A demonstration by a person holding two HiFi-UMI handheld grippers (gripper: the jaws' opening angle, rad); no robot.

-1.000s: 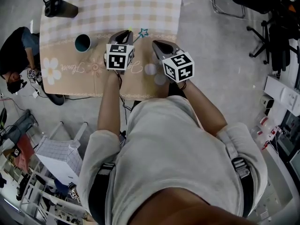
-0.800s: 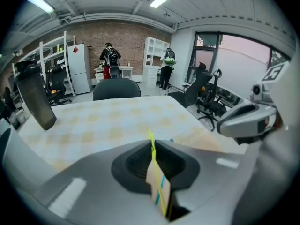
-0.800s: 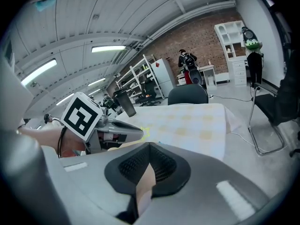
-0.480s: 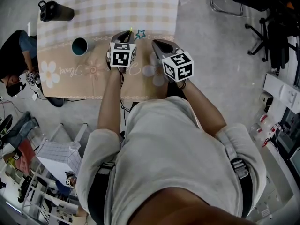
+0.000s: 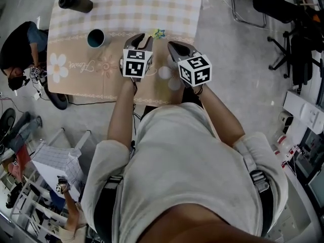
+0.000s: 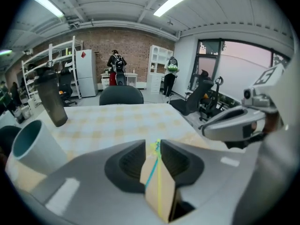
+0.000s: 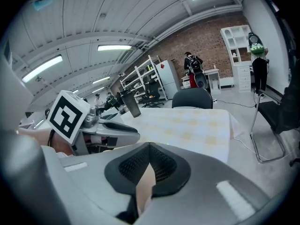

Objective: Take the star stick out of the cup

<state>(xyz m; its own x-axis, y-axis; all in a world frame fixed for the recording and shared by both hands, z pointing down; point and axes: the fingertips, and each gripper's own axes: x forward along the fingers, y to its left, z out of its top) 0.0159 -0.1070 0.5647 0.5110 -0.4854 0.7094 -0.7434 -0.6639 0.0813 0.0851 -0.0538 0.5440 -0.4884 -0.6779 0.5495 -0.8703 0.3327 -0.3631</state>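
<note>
**A:** Left gripper [image 6: 157,144] jaws have just been opening and are now spread. The star stick [image 6: 159,182] is seen in the gap, no longer pinched.

**B:** Location?

**A:** Apparently laid on the table [image 5: 126,9] at the left tips, well apart from the cup [image 5: 95,38]. Removal is judged done.

**B:** Pose?

**A:** Both grippers are angled forward and down. The right gripper [image 7: 149,146] is pressed together with nothing held.

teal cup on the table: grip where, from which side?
Take the teal cup by its rim wall, one jaw inside and one outside, coming down from above. It stands upright with its mouth open and nothing showing inside, and the round body looks wide for a side pinch.
</note>
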